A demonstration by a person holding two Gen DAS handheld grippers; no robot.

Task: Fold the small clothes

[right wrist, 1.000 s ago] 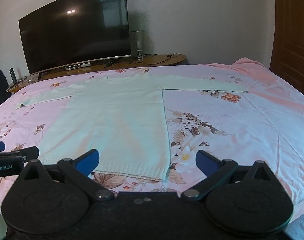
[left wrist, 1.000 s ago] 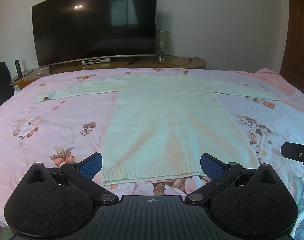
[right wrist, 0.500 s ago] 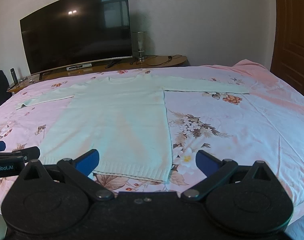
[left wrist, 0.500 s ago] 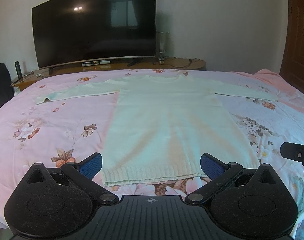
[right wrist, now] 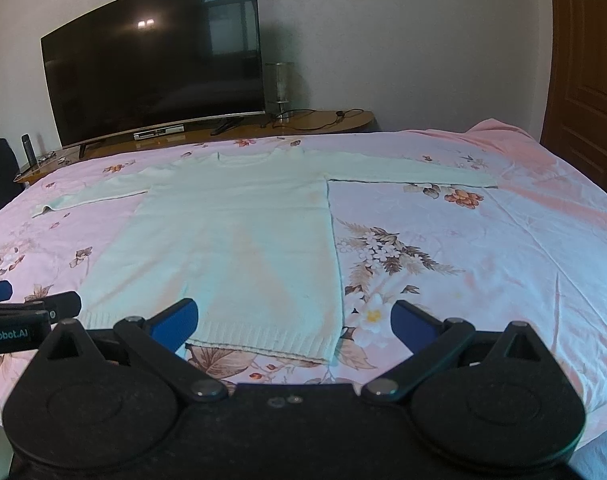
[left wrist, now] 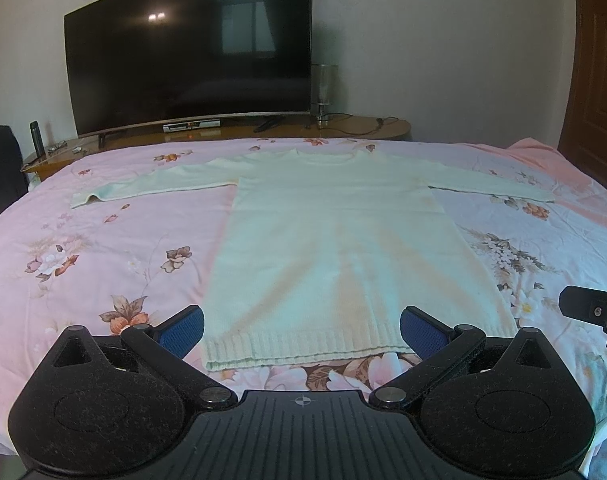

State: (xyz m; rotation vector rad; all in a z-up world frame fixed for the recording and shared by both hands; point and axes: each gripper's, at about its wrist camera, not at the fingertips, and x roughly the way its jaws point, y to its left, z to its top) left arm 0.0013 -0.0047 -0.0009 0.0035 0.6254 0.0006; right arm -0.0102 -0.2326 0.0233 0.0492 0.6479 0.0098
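Both tools, the left tool and the right tool, hover with fingers spread wide and empty above the ribbed hem of a pale knit sweater lying flat, sleeves outstretched, on a pink floral bed. It looks soft, light and floppy; hem corners suit pinching. Partial lettering reads "nRobot.AI".

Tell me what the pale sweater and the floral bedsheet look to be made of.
Sweater: looks like a soft matte knit, perhaps wool or acrylic; its hem shows ribbing. Bedsheet: looks like thin woven cotton or a blend, printed with flowers; it lies smooth with fine creases. The exact fibre cannot be told for either.
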